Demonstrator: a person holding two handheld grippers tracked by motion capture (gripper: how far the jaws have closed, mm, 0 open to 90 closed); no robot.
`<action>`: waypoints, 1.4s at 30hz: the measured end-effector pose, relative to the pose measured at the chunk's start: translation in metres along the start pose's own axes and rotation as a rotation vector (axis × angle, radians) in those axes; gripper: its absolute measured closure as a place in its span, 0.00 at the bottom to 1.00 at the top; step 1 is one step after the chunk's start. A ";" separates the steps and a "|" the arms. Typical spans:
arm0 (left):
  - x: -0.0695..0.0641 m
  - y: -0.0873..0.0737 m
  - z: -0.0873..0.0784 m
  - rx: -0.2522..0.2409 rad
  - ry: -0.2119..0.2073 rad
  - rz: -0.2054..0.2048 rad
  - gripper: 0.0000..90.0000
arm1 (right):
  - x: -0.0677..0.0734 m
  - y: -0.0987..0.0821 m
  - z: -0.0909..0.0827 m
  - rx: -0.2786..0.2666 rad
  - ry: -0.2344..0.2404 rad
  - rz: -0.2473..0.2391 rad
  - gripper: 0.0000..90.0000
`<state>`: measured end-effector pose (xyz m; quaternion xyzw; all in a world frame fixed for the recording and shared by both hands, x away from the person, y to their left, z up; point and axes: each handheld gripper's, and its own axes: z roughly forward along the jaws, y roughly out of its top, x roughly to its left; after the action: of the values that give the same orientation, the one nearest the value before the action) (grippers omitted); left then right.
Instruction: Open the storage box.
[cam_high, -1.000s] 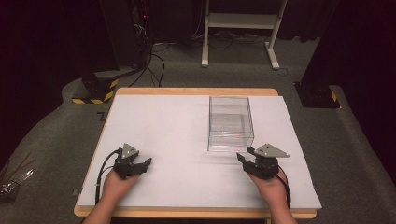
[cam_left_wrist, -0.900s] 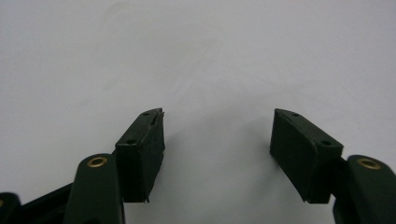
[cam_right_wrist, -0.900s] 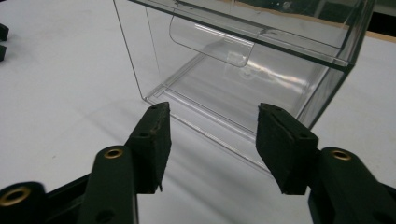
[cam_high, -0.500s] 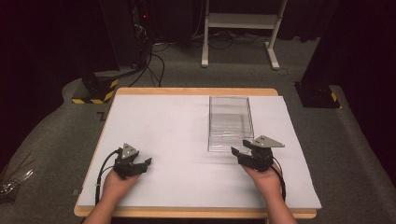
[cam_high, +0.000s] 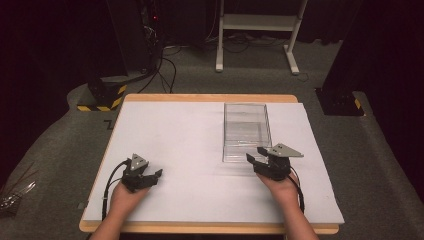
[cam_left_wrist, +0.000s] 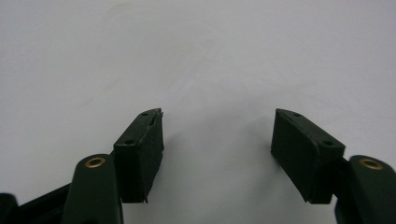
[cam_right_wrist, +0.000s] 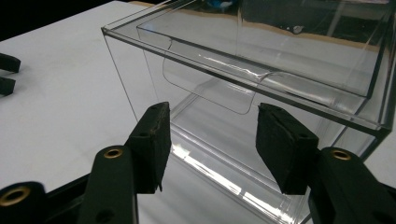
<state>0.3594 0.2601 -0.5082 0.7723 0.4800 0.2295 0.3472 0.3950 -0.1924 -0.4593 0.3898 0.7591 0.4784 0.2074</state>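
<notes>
Box position: the clear box (cam_high: 246, 131) sits on the white table (cam_high: 175, 145), right of centre, its near face turned toward my side.
Which hand is nearer: my right gripper (cam_high: 256, 160) is right at that near face, just beside its lower edge; my left gripper (cam_high: 156, 176) is well apart, down at the near left.
Direction from tool: in the right gripper view the box (cam_right_wrist: 261, 70) lies straight ahead and a touch to the right, with the curved finger cut-out in the drawer front just above the gap between my jaws.
Box long axis: runs away from me toward the far edge, so I judge the drawer slides out toward me.
Right gripper state: jaws have just been closing a little, still wide, nothing between the pads, no contact yet.
Left gripper state: I see its jaws spread wide over bare table (cam_left_wrist: 196, 56), holding nothing.
Next move, my guess: nudge forward and up to the cut-out.
</notes>
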 end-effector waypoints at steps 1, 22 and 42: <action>0.000 0.000 0.000 0.002 0.000 0.001 0.38 | -0.001 -0.001 0.001 -0.008 0.004 0.003 0.52; -0.005 -0.001 -0.001 -0.015 0.036 0.028 0.38 | -0.019 -0.001 0.010 -0.056 0.106 0.040 0.68; -0.008 -0.001 -0.002 -0.019 0.057 0.058 0.38 | -0.031 -0.002 0.010 -0.063 0.178 0.033 0.84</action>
<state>0.3538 0.2539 -0.5080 0.7755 0.4650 0.2659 0.3340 0.4199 -0.2114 -0.4677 0.3515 0.7524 0.5383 0.1433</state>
